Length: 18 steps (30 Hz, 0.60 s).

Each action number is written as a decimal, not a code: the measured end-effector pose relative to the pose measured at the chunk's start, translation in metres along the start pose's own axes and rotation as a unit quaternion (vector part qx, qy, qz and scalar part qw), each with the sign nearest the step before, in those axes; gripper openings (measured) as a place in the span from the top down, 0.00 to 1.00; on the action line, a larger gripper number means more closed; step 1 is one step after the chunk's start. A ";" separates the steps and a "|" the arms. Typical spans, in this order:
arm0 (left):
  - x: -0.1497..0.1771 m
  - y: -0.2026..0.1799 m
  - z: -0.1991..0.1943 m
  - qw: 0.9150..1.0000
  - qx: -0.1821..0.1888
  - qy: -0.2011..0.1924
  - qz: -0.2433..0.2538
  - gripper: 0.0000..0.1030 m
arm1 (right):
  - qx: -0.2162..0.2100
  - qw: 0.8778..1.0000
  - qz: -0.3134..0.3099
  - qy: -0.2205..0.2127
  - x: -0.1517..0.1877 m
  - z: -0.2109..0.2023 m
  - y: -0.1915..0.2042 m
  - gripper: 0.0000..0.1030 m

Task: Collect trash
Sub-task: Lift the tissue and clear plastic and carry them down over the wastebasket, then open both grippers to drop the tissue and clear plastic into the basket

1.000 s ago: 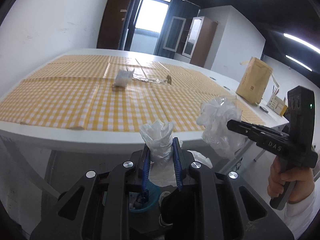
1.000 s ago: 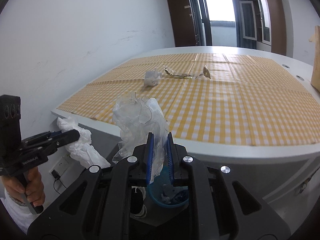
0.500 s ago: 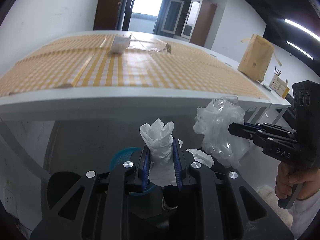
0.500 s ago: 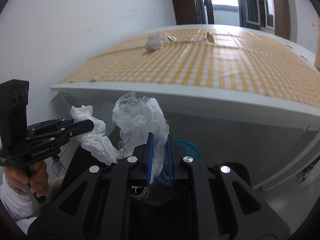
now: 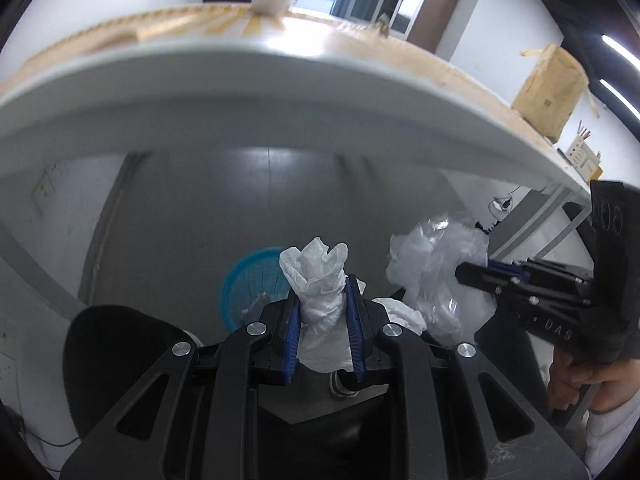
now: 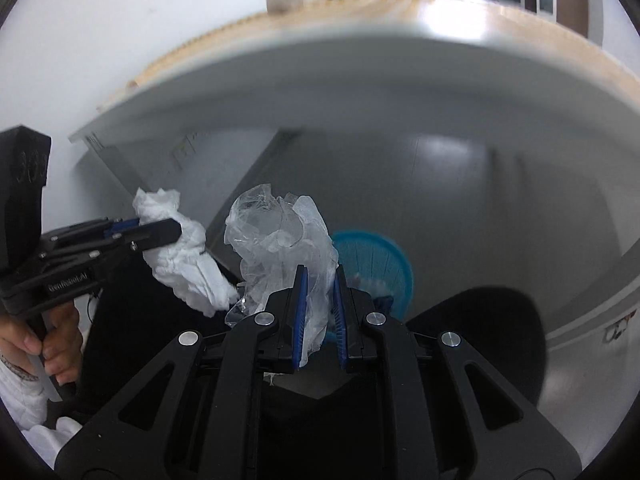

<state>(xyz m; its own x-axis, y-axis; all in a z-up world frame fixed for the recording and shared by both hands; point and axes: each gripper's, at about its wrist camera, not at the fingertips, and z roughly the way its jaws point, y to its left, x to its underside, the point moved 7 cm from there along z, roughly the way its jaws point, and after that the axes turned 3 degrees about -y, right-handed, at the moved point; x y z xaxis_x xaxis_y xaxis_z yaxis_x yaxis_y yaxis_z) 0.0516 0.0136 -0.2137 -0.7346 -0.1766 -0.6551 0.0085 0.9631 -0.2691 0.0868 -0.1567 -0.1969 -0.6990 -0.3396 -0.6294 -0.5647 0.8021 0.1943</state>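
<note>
Gripping tissue (image 5: pixel 320 292), plastic wrap (image 6: pixel 280 240), basket (image 6: pixel 376 264) below

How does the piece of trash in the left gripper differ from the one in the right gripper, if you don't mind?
The crumpled tissue in the left gripper is opaque white paper; the crumpled plastic wrap in the right gripper is clear, glossy and bulkier. Both are clamped above the blue bin.
</note>
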 end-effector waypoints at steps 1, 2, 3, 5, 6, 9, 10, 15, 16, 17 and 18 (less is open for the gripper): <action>0.002 0.003 0.005 1.000 -0.001 0.005 -0.003 0.81 | 0.000 1.000 0.001 0.008 0.004 0.008 -0.002 0.89; 0.005 0.006 0.011 1.000 -0.002 0.011 -0.006 0.81 | 0.000 1.000 0.002 0.015 0.007 0.014 -0.003 0.89; 0.007 0.008 0.015 1.000 -0.003 0.015 -0.008 0.81 | 0.001 1.000 0.003 0.023 0.010 0.022 -0.004 0.89; 0.011 0.013 0.027 1.000 -0.005 0.026 -0.014 0.81 | 0.002 0.999 0.007 0.033 0.013 0.033 -0.006 0.89; 0.013 0.015 0.031 0.999 -0.005 0.032 -0.018 0.81 | 0.002 0.999 0.009 0.039 0.015 0.039 -0.009 0.89; 0.017 0.023 0.044 0.999 -0.004 0.044 -0.030 0.81 | 0.006 0.999 0.011 0.053 0.021 0.054 -0.014 0.89; 0.018 0.025 0.049 0.998 -0.004 0.048 -0.034 0.81 | 0.008 0.998 0.011 0.059 0.022 0.060 -0.016 0.89; 0.023 0.037 0.075 0.997 -0.013 0.065 -0.041 0.81 | -0.017 0.995 0.043 0.086 0.023 0.091 -0.018 0.89; 0.024 0.039 0.080 0.997 -0.015 0.068 -0.043 0.81 | -0.018 0.995 0.045 0.090 0.023 0.098 -0.019 0.89; 0.025 0.044 0.085 0.996 -0.017 0.072 -0.046 0.81 | -0.017 0.994 0.045 0.095 0.022 0.103 -0.020 0.89; 0.026 0.047 0.093 0.995 -0.020 0.078 -0.050 0.81 | -0.016 0.994 0.048 0.100 0.022 0.109 -0.022 0.89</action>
<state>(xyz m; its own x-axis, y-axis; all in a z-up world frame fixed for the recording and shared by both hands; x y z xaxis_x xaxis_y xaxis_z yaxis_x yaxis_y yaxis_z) 0.0961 0.0360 -0.3086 -0.8267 -0.2422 -0.5079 -0.0951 0.9498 -0.2981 0.1314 -0.1281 -0.2966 -0.8212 -0.3559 -0.4461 -0.5033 0.8202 0.2720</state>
